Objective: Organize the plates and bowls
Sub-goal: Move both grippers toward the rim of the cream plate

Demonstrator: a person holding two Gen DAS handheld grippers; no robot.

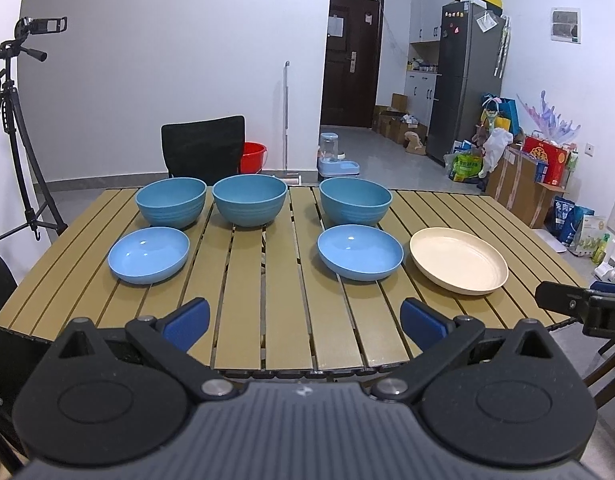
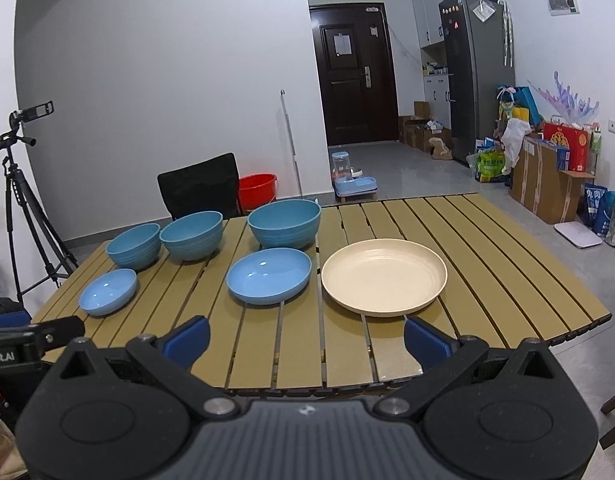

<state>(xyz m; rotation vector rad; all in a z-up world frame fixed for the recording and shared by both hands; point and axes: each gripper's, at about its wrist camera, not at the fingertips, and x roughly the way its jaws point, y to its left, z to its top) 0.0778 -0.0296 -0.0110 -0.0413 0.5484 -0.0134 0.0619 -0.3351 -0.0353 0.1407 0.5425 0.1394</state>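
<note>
I hold my left tool point(image 1: 305, 322) and my right tool point(image 2: 305, 340) low at the near edge of the desk point(image 1: 291, 336). Both are spread wide and hold nothing.

Straight ahead of my left tool, far across the desk, stand three deep blue bowls: one to the left point(image 1: 171, 202), one in the middle point(image 1: 249, 199), one to the right point(image 1: 355, 201). The left and middle ones sit very close, maybe touching. Nearer to me lie two flat blue dishes, one ahead and left point(image 1: 149, 255), one ahead and right point(image 1: 360, 252). A cream plate point(image 2: 384, 277) lies just ahead of my right tool. Every bowl, dish and plate is empty. Nothing is stacked yet.

What could go wrong? The dishes look smooth and shiny, so I think a rim could slip out of my pinch. The deep bowls are round, so one could tip if I grab one side only. The desk has gaps between its slats, so a sliding dish might catch. My two tools are close, so they could bump.
</note>
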